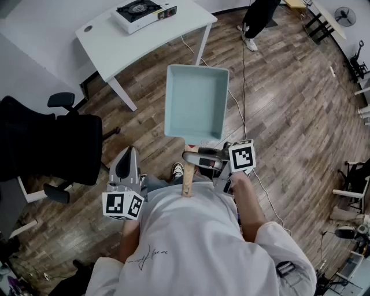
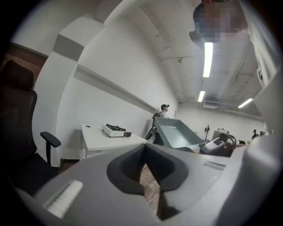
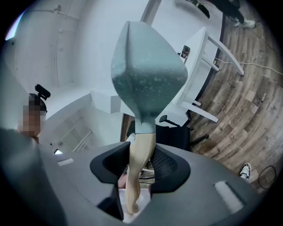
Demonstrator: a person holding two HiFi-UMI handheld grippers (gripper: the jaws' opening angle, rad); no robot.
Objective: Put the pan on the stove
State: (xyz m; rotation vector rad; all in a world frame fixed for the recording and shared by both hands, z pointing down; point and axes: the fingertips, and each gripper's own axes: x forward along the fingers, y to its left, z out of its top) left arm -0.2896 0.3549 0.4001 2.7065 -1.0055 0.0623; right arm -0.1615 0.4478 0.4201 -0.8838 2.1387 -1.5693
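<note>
White shirt (image 1: 191, 243) fills the bottom of the head view, with both arms reaching forward from it. Just ahead of the right hand, the right hand-held gripper (image 1: 195, 156) is clamped across the pan's wooden handle (image 1: 188, 186). Its own view shows the pale handle (image 3: 137, 170) running between the two dark pads, one pressed on each side. The handle's free end points back toward the person's body. The pan (image 1: 196, 101), a pale blue-green rectangular one with deep walls, sticks out past the jaws, away from the person. It is held in the air over the wood-plank floor (image 1: 289, 115), open side up.

The left hand-held gripper (image 1: 128, 159) sits lower left of the pan and does not touch it. In its own view the pad tips meet with nothing between them, and the pan (image 2: 179, 134) shows beyond, to the right.

The stove (image 1: 143, 13), a white single-burner unit, stands on the white bench (image 1: 115, 49) at the upper left, well apart from the pan. A black office chair (image 1: 58, 144) stands at the left.
</note>
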